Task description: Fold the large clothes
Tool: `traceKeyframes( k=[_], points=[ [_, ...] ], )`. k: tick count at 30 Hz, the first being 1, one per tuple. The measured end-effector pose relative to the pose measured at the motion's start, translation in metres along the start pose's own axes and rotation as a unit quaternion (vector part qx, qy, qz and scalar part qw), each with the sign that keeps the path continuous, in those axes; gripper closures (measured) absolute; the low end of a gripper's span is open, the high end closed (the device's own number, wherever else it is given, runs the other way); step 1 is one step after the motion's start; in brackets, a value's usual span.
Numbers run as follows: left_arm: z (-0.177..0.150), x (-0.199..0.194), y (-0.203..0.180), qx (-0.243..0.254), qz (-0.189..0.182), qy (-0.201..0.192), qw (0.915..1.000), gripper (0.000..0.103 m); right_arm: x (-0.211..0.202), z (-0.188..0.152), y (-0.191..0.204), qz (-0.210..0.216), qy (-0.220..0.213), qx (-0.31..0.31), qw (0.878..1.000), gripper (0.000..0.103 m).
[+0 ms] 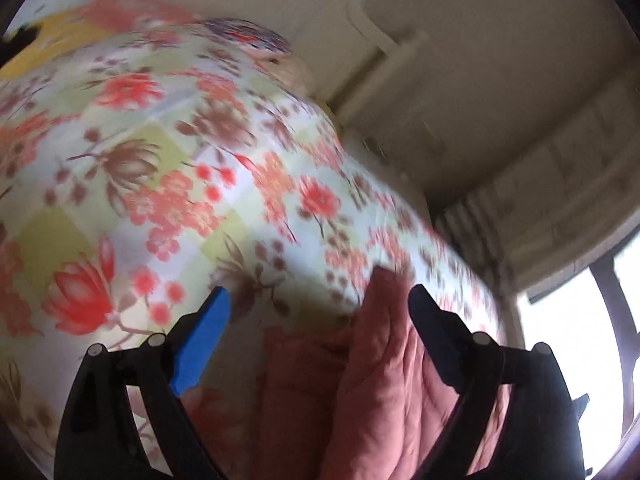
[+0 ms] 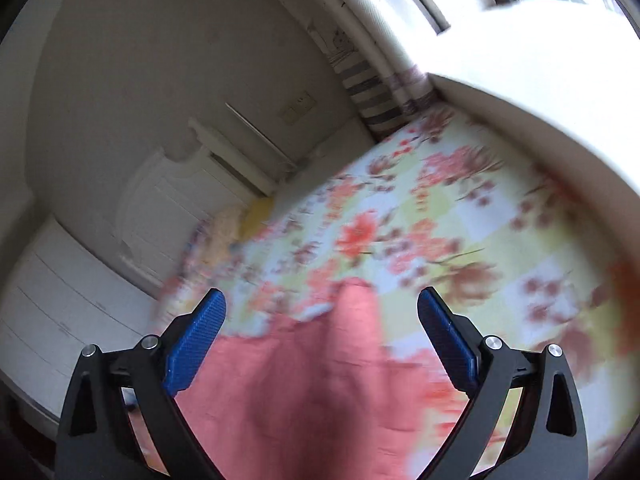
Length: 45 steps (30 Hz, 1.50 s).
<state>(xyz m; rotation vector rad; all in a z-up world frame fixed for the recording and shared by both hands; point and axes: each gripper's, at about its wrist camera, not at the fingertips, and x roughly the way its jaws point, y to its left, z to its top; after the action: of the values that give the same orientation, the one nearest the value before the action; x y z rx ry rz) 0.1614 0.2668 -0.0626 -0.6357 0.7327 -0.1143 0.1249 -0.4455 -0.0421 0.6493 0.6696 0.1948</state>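
Both the left gripper and right gripper stand released, fingers wide, nothing pinched. The pink garment lies on the floral bed between them. A fold looks just laid; next, regrasp an edge for another.

Garment lies on bed, between the spread fingers of each tool. Pillows at headboard; drawers beside it.

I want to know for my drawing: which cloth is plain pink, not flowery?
The padded garment between the open gripper fingers is plain pink; the bedsheet under it has red and brown flowers.
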Motion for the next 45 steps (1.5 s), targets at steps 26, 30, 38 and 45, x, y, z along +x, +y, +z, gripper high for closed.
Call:
traceKeyframes(
  k=[26,30,38,45],
  points=[
    [-0.001,0.049,-0.088,0.144,0.061,0.015,0.9876,0.097,0.007,-0.019,0.091,-0.118,-0.015,-0.129,0.984,0.092],
    [-0.028,0.107,-0.054,0.14,0.127,0.044,0.9811,0.087,0.085,-0.052,0.042,-0.216,0.062,-0.103,0.969,0.092],
    [-0.018,0.047,-0.069,0.122,0.173,-0.102,0.972,0.01,0.063,-0.046,0.028,-0.173,0.032,-0.074,0.982,0.018],
    [-0.027,0.01,-0.17,0.21,0.173,-0.177,0.9458,0.003,0.023,-0.034,0.109,-0.14,-0.04,-0.15,0.978,0.006]
  ],
)
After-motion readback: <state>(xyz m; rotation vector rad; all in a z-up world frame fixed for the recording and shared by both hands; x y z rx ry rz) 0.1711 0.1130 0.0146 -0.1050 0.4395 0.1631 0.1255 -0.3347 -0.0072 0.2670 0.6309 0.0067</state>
